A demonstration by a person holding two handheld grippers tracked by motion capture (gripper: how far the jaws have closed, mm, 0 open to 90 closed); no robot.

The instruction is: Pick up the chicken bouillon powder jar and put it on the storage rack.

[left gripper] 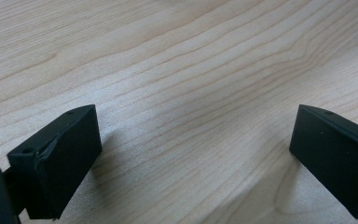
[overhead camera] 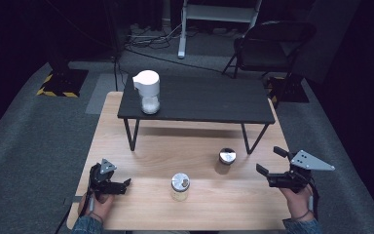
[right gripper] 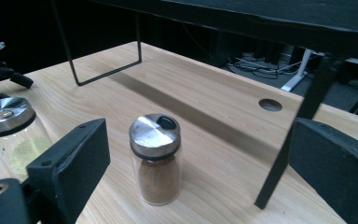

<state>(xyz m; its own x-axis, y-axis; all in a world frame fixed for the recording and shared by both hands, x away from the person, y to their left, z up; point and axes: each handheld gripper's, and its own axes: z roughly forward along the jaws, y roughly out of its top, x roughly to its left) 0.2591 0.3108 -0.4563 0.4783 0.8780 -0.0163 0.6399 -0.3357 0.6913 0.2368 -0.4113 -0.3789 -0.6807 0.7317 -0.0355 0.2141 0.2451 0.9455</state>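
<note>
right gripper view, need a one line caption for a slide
Open right gripper faces a brown-spice jar standing upright on the wooden table, untouched.

In the right gripper view, the pale-filled jar (right gripper: pixel 9 135) is cut off by the left jaw.

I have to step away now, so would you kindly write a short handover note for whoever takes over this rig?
Left gripper: open, holding nothing, low over the wooden table.
Right gripper: open, holding nothing, facing the brown spice jar.
Things: the brown spice jar stands upright by the black shelf's leg; the pale spice jar stands upright near the front edge; a white container stands on the black shelf.
Done: nothing gripped.
Left: probably grasp the brown jar.
</note>
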